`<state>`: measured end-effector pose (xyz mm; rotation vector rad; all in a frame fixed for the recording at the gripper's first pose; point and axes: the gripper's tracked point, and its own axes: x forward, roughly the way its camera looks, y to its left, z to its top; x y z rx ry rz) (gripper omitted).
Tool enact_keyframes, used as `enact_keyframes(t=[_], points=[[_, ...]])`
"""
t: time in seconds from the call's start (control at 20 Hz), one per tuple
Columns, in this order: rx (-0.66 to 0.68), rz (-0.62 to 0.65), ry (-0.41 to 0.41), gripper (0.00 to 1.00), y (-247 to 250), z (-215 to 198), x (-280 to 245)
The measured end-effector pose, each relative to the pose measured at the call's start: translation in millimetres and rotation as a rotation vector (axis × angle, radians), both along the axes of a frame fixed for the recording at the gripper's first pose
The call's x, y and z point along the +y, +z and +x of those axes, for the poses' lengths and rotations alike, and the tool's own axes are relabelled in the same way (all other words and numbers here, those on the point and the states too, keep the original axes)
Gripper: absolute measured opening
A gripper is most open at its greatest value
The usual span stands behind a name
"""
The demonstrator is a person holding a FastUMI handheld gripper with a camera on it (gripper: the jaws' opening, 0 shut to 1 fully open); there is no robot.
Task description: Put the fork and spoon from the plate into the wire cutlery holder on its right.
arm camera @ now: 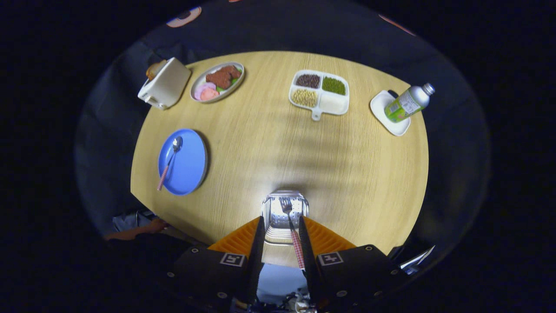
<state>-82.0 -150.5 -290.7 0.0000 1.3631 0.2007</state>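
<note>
A round, light wood-grain table [278,143] stands against dark cloth walling. At its far side, from left to right: a white toaster [165,83] with a slice of bread in its slot, an oval plate of sliced meats and greens [217,81], a white four-compartment tray [319,93] holding dark, green and pale beans with one compartment bare, and a small white dish [388,114] carrying a metal bottle [408,103] with a green label, seen tilted. Towards the left edge lies a blue plate [186,165]; the spoon [170,161] rests on it, bowl pointing away, its red-checked handle overhanging the near rim. At the near edge stands the wire cutlery holder [284,208], well to the right of the plate and just ahead of the fingers. The gripper [281,237] is held above the near edge of the table, pointing forward and down over the holder. Its fingers are apart; the fork [292,230] lies against the inner face of the right finger, tines up over the holder's mouth, checked handle running back along that finger. The left finger is clear of it.
</note>
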Motion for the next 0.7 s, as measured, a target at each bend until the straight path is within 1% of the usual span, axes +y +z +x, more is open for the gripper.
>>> enact_keyframes(t=[0.15,0.2,0.35,0.4,0.5,0.6,0.65,0.7], points=[[-0.279,0.058,-0.06,0.47,33,37,14],[-0.358,0.07,-0.078,0.49,41,47,19],[-0.511,0.054,-0.097,0.56,59,61,27],[-0.565,0.063,-0.102,0.56,71,67,34],[-0.694,0.078,-0.118,0.6,94,80,47],[-0.798,0.034,-0.122,0.62,113,90,54],[-0.865,0.008,-0.133,0.65,122,94,59],[-0.925,0.008,-0.13,0.68,130,94,70]])
